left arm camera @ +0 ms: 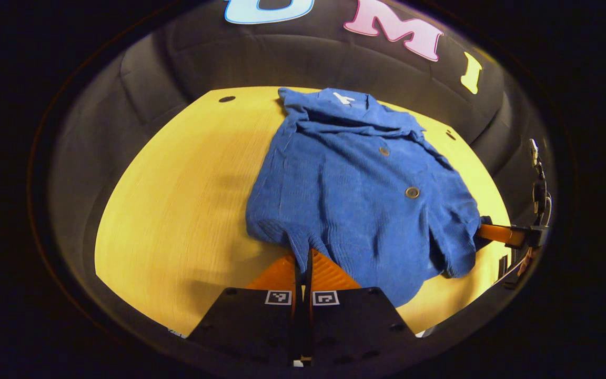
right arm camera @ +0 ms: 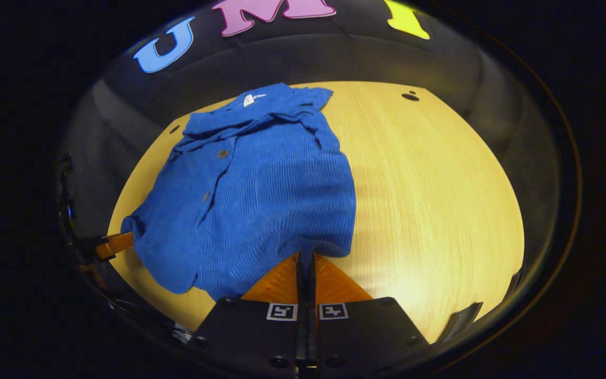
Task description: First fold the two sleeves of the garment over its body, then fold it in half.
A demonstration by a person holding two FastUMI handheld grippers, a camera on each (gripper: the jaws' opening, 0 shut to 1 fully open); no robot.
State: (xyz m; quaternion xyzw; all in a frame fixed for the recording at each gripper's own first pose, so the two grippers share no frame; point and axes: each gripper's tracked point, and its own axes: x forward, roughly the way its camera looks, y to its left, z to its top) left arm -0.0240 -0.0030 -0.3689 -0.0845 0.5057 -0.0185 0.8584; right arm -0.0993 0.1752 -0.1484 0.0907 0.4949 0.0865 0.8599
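A blue ribbed garment with buttons lies on the yellow wooden table, collar and white tag at the far end and both sleeves lying over its body. My left gripper is shut on the near hem at one corner. In the right gripper view the same garment lies left of centre, and my right gripper is shut on the hem's other corner. Each gripper also appears from the side at the opposite corner: the right gripper in the left gripper view, the left gripper in the right gripper view.
The bare tabletop stretches wide to the right of the garment in the right gripper view. A small dark hole marks the table's far corner. The black cloth wall closes in behind the table.
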